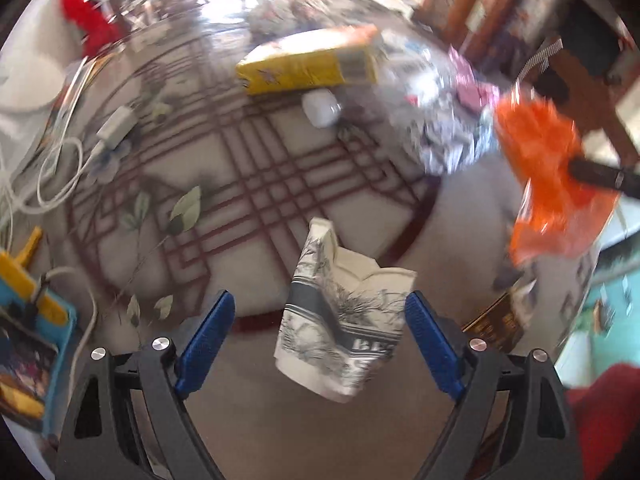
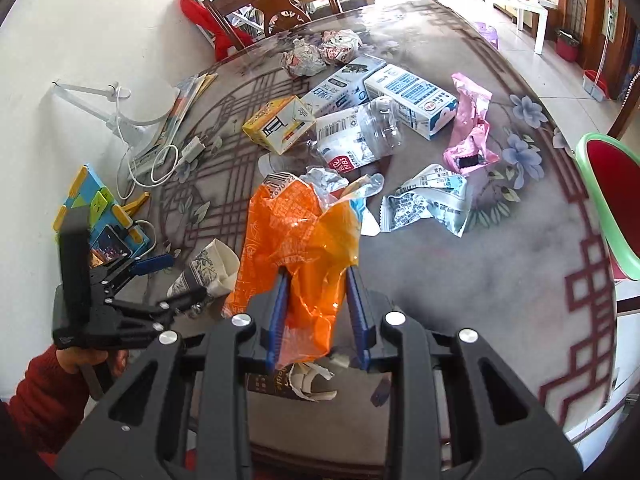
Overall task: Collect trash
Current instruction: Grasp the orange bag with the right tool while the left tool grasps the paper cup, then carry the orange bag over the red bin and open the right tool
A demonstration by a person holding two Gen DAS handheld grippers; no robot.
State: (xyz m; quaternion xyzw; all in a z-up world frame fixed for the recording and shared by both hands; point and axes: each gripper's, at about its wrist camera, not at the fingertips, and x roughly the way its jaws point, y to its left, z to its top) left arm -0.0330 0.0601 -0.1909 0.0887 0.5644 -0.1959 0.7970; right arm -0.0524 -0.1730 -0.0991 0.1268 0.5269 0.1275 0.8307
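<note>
2 grippers busy: right gripper [image 2: 316, 316] clamps crinkled orange plastic wrapper [image 2: 296, 232], thin film may slip; left gripper [image 1: 320, 340] wide around crushed printed paper cup [image 1: 340, 316], 12 o'clock; closing could skid it across tabletop [image 2: 480, 264].

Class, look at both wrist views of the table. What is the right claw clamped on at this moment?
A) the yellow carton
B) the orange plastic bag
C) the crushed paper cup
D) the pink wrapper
B: in the right wrist view the right claw has its blue fingers pressed against the orange plastic bag, while the crushed paper cup sits between the open fingers of the left claw, ungripped.
</note>
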